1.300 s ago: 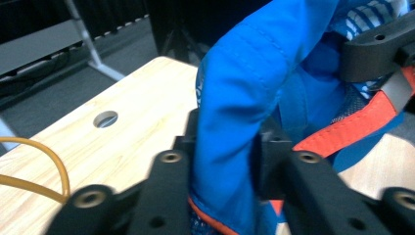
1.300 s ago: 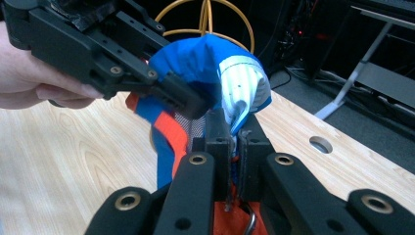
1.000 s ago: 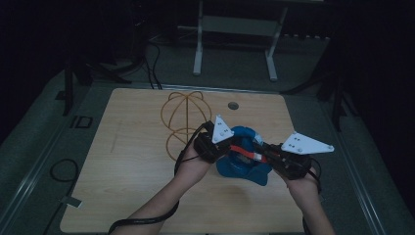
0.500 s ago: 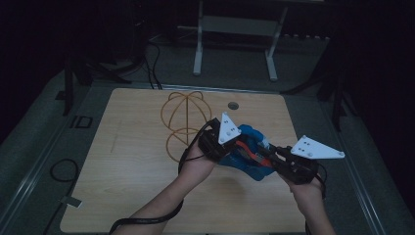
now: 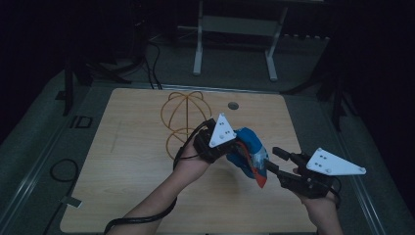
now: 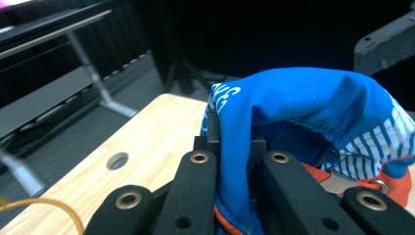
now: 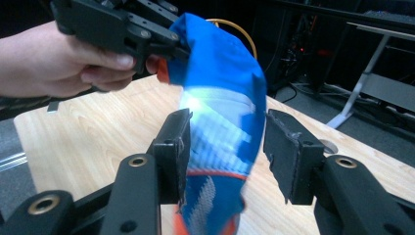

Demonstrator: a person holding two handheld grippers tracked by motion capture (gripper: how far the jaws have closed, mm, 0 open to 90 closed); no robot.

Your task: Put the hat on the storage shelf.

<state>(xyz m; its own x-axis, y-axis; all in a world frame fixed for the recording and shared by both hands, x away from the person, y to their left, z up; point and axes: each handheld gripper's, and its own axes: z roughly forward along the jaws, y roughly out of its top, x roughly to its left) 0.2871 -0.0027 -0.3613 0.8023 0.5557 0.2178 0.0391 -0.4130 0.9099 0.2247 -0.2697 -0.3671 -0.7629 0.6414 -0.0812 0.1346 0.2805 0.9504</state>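
Note:
A blue cloth (image 5: 249, 147) with white stripes and an orange edge hangs above the wooden table (image 5: 122, 171). My left gripper (image 5: 234, 147) is shut on its upper end; in the left gripper view the jaws (image 6: 235, 147) pinch a fold of the cloth (image 6: 303, 103). My right gripper (image 5: 274, 160) is at the cloth's lower right. Its jaws have just been opening. In the right gripper view the cloth (image 7: 220, 83) hangs between the parted pads (image 7: 288, 152) of my right gripper (image 7: 230, 147), lying against the left one only. The left gripper (image 7: 171, 44) holds the top there.
A yellow wire ball frame (image 5: 185, 117) lies on the table behind my left hand. A round hole (image 5: 233, 105) sits near the table's far edge. Metal stand legs (image 5: 235, 44) rise beyond the table, and a cable loop (image 5: 61, 171) lies on the floor at left.
The right gripper's jaws have parted and let go of the cloth, and that hand has drawn off to the right. The left gripper has tilted up with the cloth in it.

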